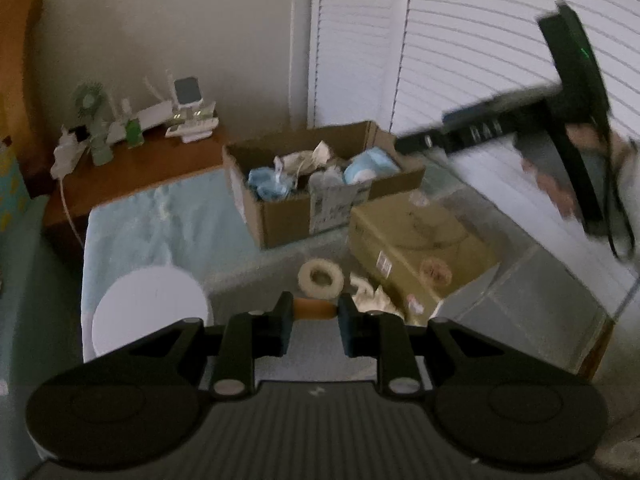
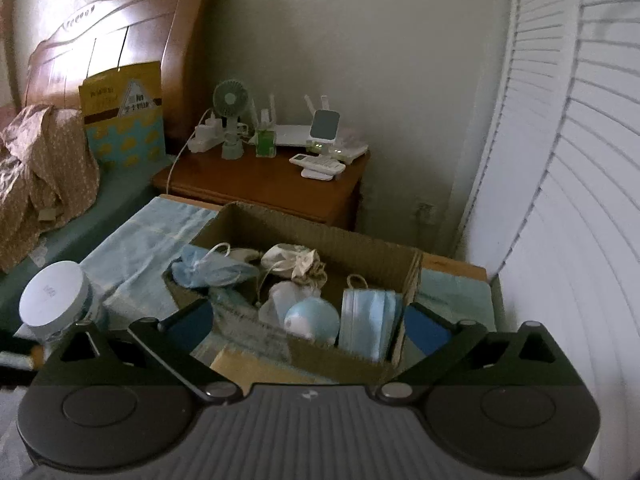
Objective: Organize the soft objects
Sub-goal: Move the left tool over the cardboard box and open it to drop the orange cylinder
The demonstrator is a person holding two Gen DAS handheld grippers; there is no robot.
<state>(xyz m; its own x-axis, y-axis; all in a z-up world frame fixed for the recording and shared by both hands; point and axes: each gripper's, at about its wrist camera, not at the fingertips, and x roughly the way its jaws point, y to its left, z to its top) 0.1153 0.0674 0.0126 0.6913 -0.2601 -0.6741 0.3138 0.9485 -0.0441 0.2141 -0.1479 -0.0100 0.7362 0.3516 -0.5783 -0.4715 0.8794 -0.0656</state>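
Observation:
An open cardboard box stands on a light blue cloth and holds several soft things: blue masks, a crumpled white pouch, a pale blue round toy. In the right wrist view the box is just below my right gripper, which is open and empty above a stack of blue masks and the round toy. My left gripper is shut on a small orange-brown soft piece. Just beyond it lie a cream ring and a crumpled white cloth.
A closed yellowish carton lies right of the ring. A white round lidded tub stands at the left on the cloth. A wooden nightstand with a fan and router is behind, a bed at left, white shutters at right.

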